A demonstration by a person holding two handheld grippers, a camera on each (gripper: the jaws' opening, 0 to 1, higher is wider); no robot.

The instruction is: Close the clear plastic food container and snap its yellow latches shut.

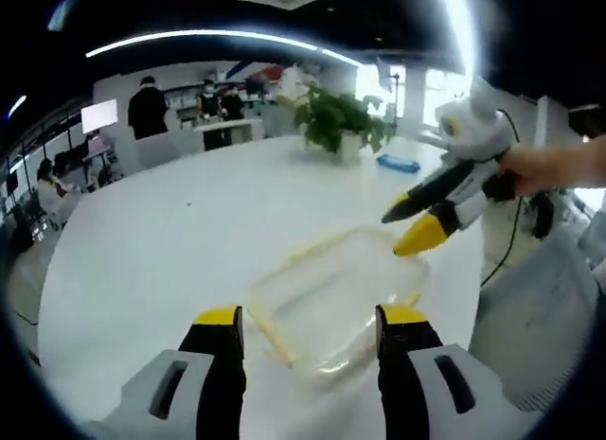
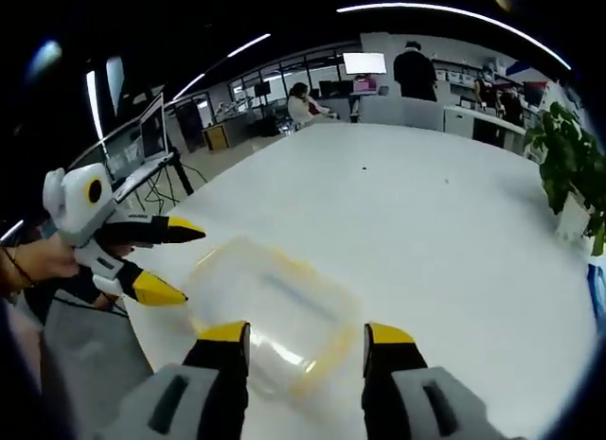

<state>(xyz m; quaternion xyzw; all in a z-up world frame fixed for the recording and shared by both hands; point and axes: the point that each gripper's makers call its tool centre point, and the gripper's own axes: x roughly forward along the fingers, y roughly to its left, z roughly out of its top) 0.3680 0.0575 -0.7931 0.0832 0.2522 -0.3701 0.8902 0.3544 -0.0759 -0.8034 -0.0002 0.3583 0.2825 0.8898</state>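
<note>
Tongs first: the left tongs [image 1: 309, 331] rise from six o'clock of the left gripper view with their yellow-tipped black jaws spread wide and nothing between them, the near edge of the container lying just beyond the tips. The right tongs [image 2: 305, 345] stand the same way in the right gripper view, jaws parted and empty, poised over the near corner of the box. Each pair also shows in the other's view: the right tongs come in at two o'clock of the left gripper view, jaws apart, held by a bare hand [image 1: 535, 167], one yellow tip hovering at the far rim of the container; the left tongs sit at nine o'clock of the right gripper view, likewise apart and just beside the box.

Between the two pairs lies the clear rectangular plastic food container [image 1: 331, 298], trimmed in yellow, flat on the broad white round worktop [image 1: 189, 222]. Its lid looks to be resting in place, though the blur makes it hard to tell whether it is seated, and I cannot tell whether the yellow latches are up or down.

Farther out, at one o'clock, a leafy green potted plant [image 1: 336, 118] stands on the worktop with a small blue object [image 1: 398, 163] beside it; people stand at desks beyond.

I judge the step in hand to be the approach from both ends. The next move calls for steadying one end while the other tongs press a latch down until it snaps.
</note>
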